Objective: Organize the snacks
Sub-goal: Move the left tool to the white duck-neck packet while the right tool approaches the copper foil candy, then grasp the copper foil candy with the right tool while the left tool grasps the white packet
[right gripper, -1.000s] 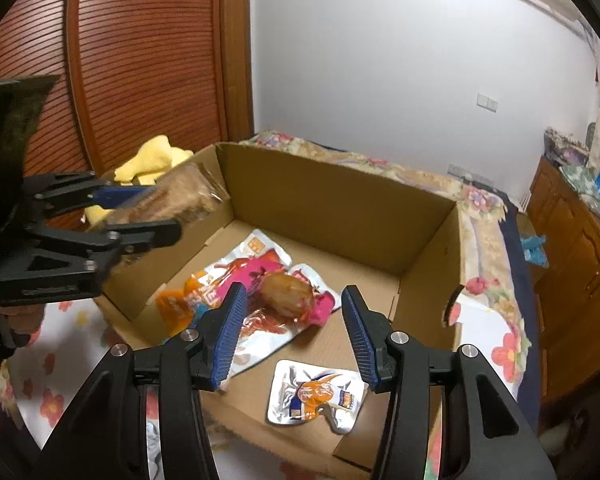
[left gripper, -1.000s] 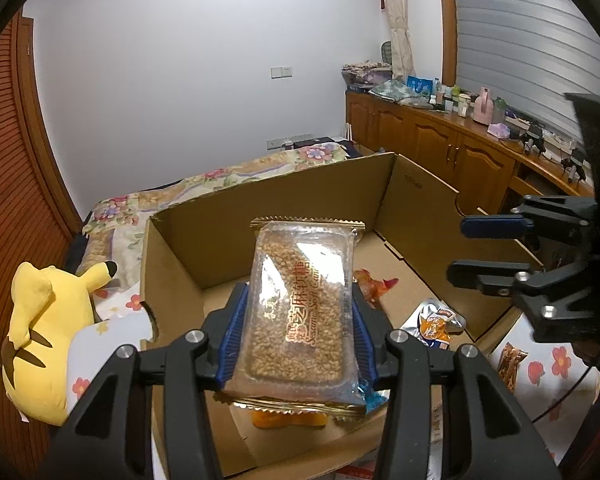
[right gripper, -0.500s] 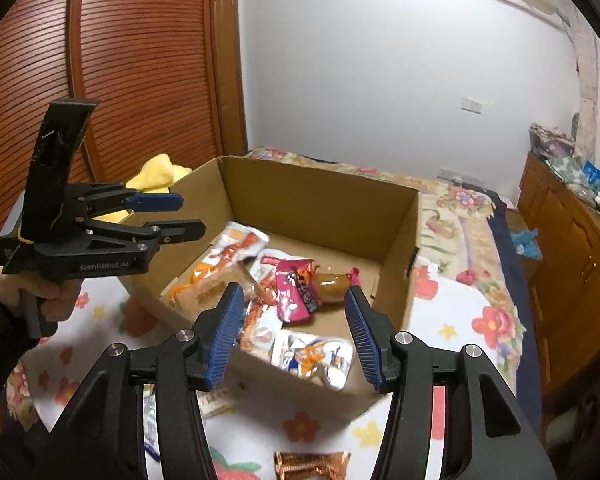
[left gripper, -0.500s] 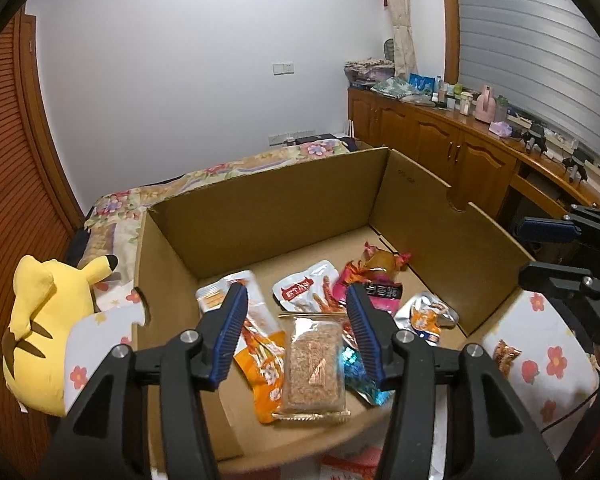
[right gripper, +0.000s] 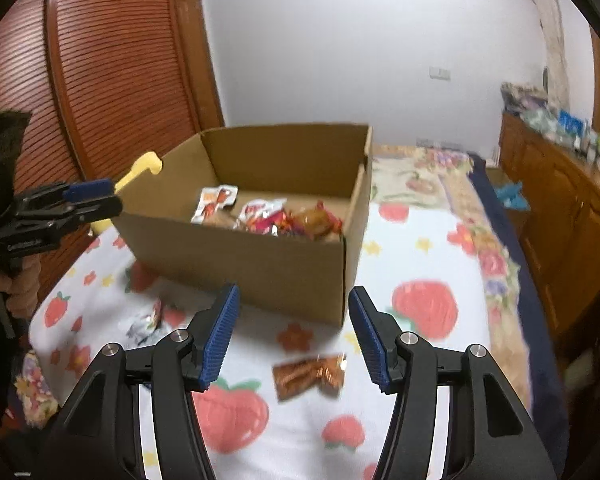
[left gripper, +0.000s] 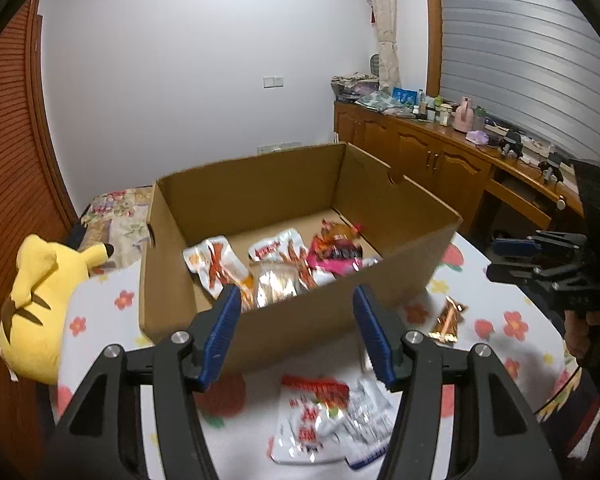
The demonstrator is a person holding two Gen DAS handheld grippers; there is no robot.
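An open cardboard box (left gripper: 400, 252) (right gripper: 236, 252) stands on the floral sheet and holds several snack packs, among them the clear cereal bar pack (left gripper: 278, 284). My left gripper (left gripper: 296, 336) is open and empty, in front of the box's near wall. Below it a red-and-white snack pack (left gripper: 316, 416) lies on the sheet. My right gripper (right gripper: 292, 336) is open and empty, above a brown foil snack (right gripper: 310, 374) (left gripper: 446, 318) that lies in front of the box. A small silver pack (right gripper: 146, 320) lies to its left.
A yellow plush toy (left gripper: 40, 300) lies left of the box. The floral sheet (right gripper: 420, 264) covers the surface around the box. A wooden cabinet (left gripper: 440, 160) with clutter runs along the right wall. A ribbed wooden door (right gripper: 112, 80) stands at the left.
My left gripper let the cereal bar pack go into the box and opened. Both grippers drew back from the box to above the sheet in front of it.
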